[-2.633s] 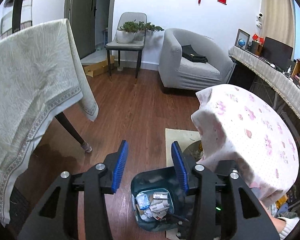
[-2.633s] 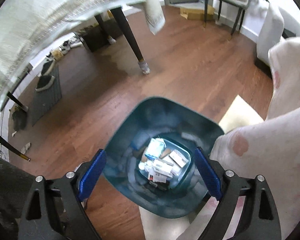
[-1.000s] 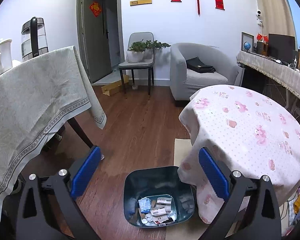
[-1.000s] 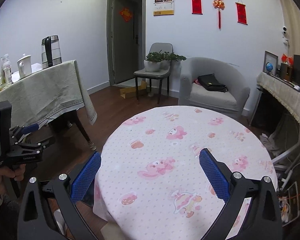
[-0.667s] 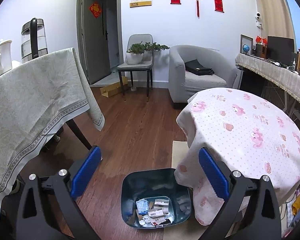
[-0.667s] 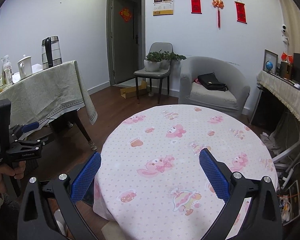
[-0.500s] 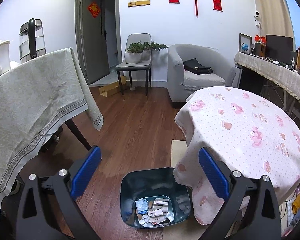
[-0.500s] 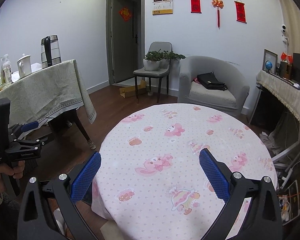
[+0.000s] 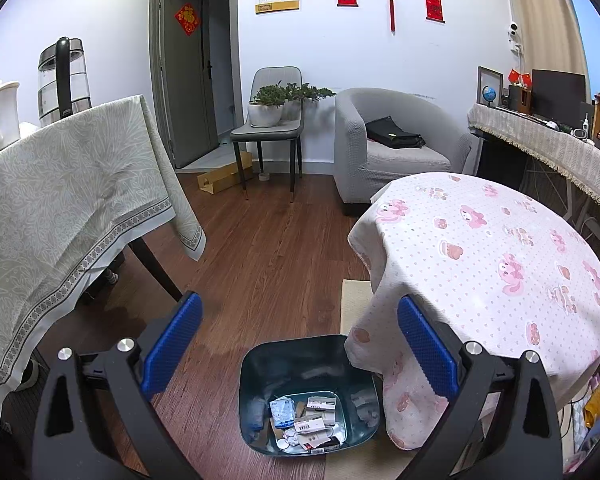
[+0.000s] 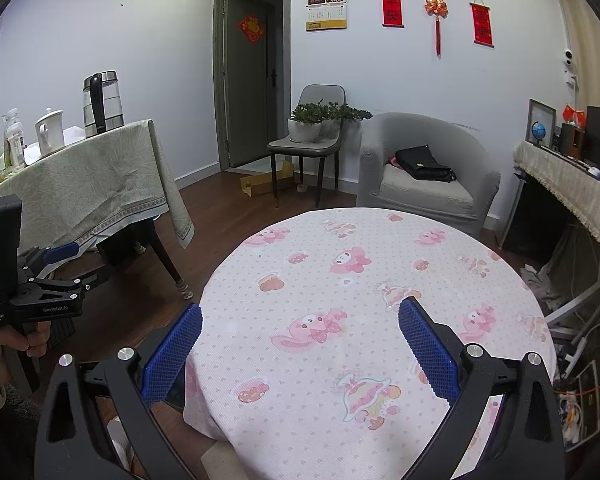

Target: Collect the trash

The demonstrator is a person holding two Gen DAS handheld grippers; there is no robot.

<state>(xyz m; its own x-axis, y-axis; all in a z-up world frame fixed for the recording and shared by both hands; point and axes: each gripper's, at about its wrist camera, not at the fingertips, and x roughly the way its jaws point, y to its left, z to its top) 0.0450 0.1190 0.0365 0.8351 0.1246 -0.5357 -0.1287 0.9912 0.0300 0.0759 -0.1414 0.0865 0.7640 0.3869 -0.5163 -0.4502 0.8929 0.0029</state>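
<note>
A dark teal trash bin (image 9: 256, 372) stands on the wood floor beside the round table; several paper scraps and wrappers (image 9: 306, 426) lie at its bottom. My left gripper (image 9: 300, 354) hangs open above the bin with nothing between its blue pads. My right gripper (image 10: 300, 354) is open and empty over the near part of the round table's pink-patterned cloth (image 10: 364, 280). The left gripper (image 10: 40, 276) also shows at the left of the right wrist view, held in a hand (image 10: 8, 344). The bin is hidden from the right wrist view.
A table with a grey-green cloth (image 9: 60, 200) carries a kettle (image 9: 64, 80) and a white jug at the left. Behind stand a chair with a potted plant (image 9: 268, 108), a grey armchair (image 9: 396, 148) with a black bag, and a side counter (image 9: 548, 140). A pale mat (image 9: 354, 304) lies by the bin.
Both grippers have risen from just above the bin and levelled out. The left gripper opened wide. The right gripper swung up from the bin to over the round table; lately only slight drift.
</note>
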